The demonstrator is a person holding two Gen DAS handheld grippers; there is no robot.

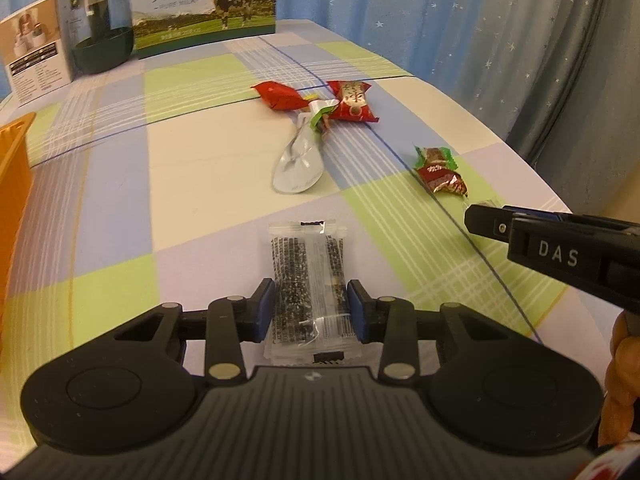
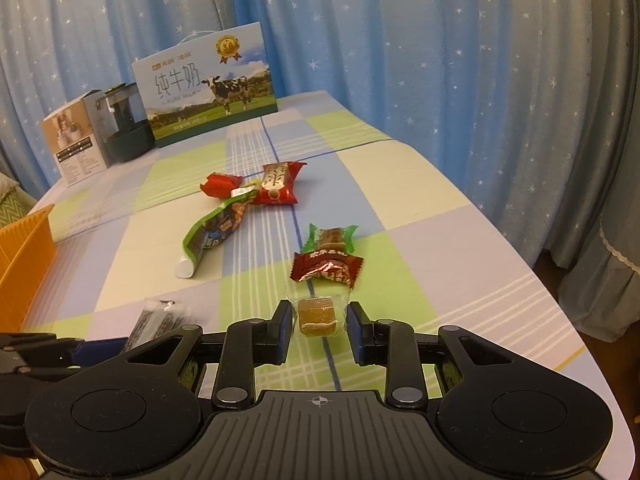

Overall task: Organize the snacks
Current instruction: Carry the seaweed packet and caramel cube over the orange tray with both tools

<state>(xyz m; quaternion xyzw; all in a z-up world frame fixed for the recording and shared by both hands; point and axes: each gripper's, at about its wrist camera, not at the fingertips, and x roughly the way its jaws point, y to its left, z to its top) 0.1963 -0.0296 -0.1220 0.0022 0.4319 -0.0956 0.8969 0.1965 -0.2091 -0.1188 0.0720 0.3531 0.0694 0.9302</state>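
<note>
Behind the snacks, milk box (image 2: pixel 208 94) reads "PURE MILK", "3.6".

Your left gripper (image 1: pixel 311 308) has its blue-padded fingers (image 1: pixel 264 310) closed against both sides of the clear sesame-bar packet (image 1: pixel 306 280), which lies flat on the checked worktop (image 1: pixel 192 200). Your right gripper (image 1: pixel 486 220) reaches in from the right edge, its tip near the green and dark red candies (image 1: pixel 438 170). Farther off lie a silver pouch (image 1: pixel 298 162) and two red packets (image 1: pixel 316 100), with an orange bin (image 1: pixel 14 184) at the left.
</note>
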